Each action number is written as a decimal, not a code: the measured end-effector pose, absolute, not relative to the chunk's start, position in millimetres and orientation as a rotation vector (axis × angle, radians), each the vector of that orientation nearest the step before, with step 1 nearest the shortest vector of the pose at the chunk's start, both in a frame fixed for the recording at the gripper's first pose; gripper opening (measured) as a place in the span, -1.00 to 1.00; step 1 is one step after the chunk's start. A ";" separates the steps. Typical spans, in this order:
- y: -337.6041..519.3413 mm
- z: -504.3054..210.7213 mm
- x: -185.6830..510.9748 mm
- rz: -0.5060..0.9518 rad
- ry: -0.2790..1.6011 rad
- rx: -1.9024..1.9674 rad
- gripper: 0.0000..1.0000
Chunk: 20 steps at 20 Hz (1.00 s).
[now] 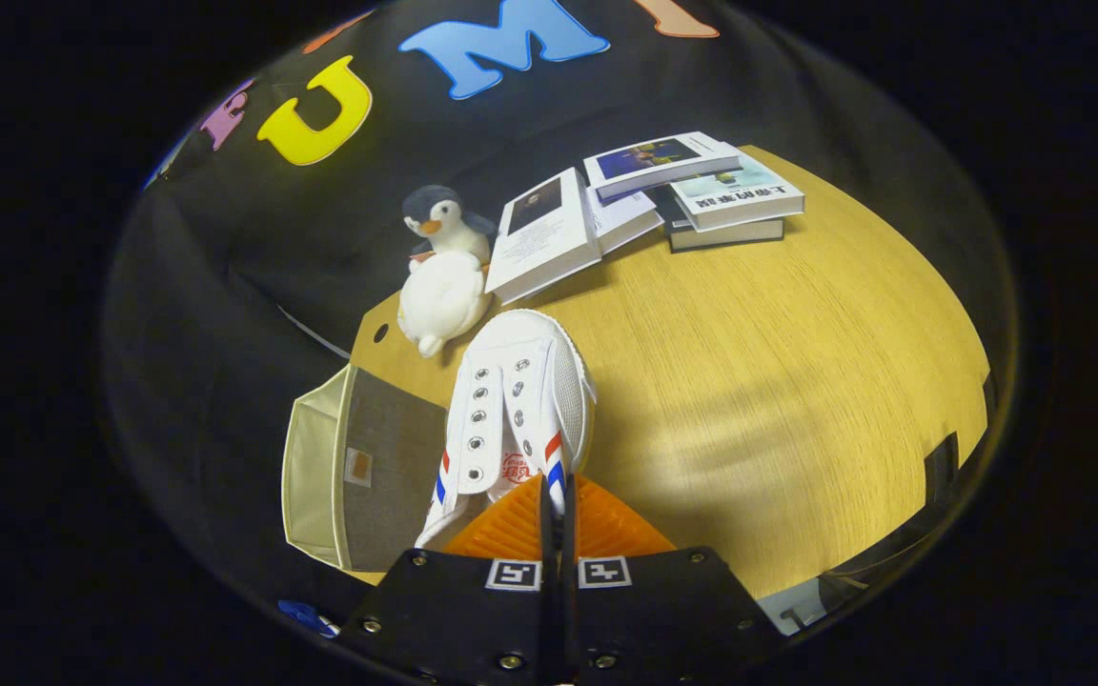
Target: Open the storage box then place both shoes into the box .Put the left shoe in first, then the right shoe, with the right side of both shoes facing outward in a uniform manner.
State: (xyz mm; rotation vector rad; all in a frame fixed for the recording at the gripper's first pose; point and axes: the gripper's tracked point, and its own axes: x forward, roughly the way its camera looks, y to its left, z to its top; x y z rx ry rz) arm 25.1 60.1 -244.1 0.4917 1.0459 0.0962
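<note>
Just 1 camera, riding on my gripper (556,495), fisheye, looking forward along my 2 fingers (511,524) and tilted down from above onto the wooden table (778,381). The fingers sit at the bottom of the view, pressed together on the white shoe (516,400), very near the lens. The storage box (358,476) lies close beside them. The plush penguin (444,267) and books (644,200) sit beyond, toward the black cloth wall (225,286). Table's near edge is warped, probably lens distortion.
</note>
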 end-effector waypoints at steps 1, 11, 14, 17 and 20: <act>70.4 -239.2 27.4 0.110 1.043 0.488 -1.00; 170.7 -201.7 45.7 0.238 1.010 0.451 -1.00; 201.4 -198.3 49.2 0.270 1.005 0.450 -1.00; 229.5 -197.0 49.8 0.295 1.003 0.442 -1.00; 254.4 -200.6 49.7 0.317 1.009 0.416 -1.00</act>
